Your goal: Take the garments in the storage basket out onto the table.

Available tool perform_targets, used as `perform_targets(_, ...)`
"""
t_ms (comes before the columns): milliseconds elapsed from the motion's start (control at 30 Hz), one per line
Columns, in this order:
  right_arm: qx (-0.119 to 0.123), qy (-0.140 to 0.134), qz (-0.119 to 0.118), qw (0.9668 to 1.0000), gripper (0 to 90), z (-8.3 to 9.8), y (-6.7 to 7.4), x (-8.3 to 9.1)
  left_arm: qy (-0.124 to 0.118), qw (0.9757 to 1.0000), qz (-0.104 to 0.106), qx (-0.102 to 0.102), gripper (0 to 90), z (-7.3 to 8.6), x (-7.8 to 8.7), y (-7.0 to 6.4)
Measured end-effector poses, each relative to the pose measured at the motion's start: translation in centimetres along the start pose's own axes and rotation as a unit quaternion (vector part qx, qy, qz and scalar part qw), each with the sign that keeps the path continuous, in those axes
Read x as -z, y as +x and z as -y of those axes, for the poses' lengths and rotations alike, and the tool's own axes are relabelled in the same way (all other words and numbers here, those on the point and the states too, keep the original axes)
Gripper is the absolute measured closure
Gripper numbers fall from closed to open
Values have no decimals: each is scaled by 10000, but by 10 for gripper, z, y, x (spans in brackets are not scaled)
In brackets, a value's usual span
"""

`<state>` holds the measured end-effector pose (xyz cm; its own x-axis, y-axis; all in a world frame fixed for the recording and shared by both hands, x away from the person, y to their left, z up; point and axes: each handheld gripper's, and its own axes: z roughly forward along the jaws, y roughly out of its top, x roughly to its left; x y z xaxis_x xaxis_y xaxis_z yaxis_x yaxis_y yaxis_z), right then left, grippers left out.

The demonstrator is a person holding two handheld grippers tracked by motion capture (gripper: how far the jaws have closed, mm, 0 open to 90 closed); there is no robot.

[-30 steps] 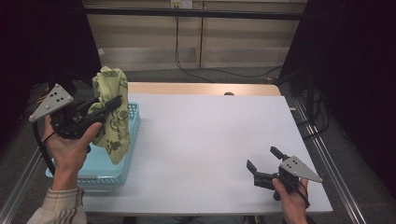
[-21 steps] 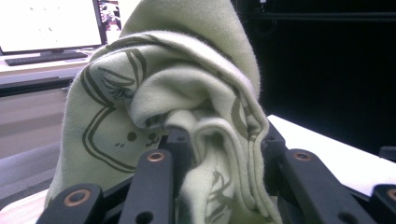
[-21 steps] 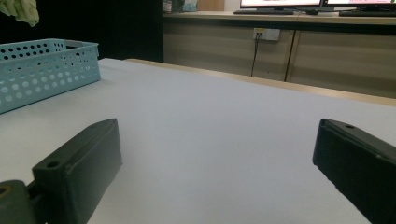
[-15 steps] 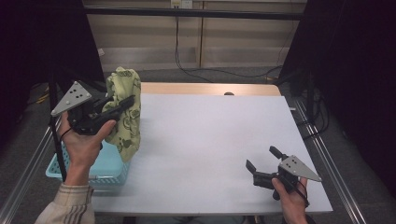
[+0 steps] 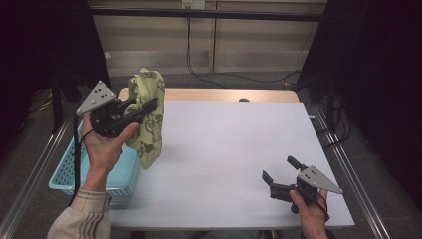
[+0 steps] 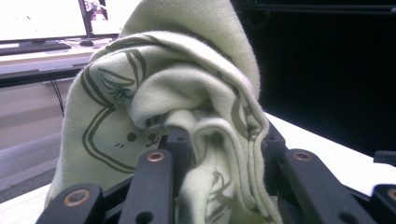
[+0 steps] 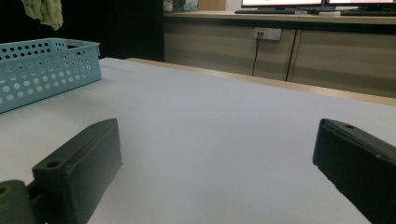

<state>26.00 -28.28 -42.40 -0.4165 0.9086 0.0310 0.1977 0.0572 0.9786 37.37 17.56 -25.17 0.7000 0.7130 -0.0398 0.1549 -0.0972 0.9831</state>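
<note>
Left gripper point(image 5: 149, 106), upper left of frame, clamps a bunched green printed cloth point(image 5: 148, 119) hanging above the basket point(image 5: 64, 172) edge. Right gripper point(image 5: 279, 172), lower right, jaws apart, empty. Risk: only a fold is pinched, so the cloth may slip free in transit.

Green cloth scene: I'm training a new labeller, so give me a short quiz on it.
1. True or false: the left gripper is shut on the green cloth.
2. What stands under the person's left forearm: A) light blue basket B) metal pot C) cardboard box?
3. What lies between the right gripper jaws?

Key: 1 true. 2 A. 3 nothing; they stand open over the white table.
</note>
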Motion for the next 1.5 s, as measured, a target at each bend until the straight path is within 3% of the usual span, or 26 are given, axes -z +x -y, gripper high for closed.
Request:
perform_targets(400,-2,-5,-2,10000,6,0,0,0,113,9998,123,-107,670,-8,-20,-16)
perform_targets(600,-26,-15,-13,10000,6,0,0,0,141,9997,211,-16,670,-9,-33,-20)
perform_targets(1067,-9,-13,-6,10000,6,0,0,0,366,9987,357,71,670,3,-68,-38)
perform_targets(1200,-3,-16,-17,10000,6,0,0,0,388,9983,412,119,670,6,-76,-40)
perform_targets(1500,10,-29,-52,10000,6,0,0,0,703,9963,486,102,670,17,-91,-39)
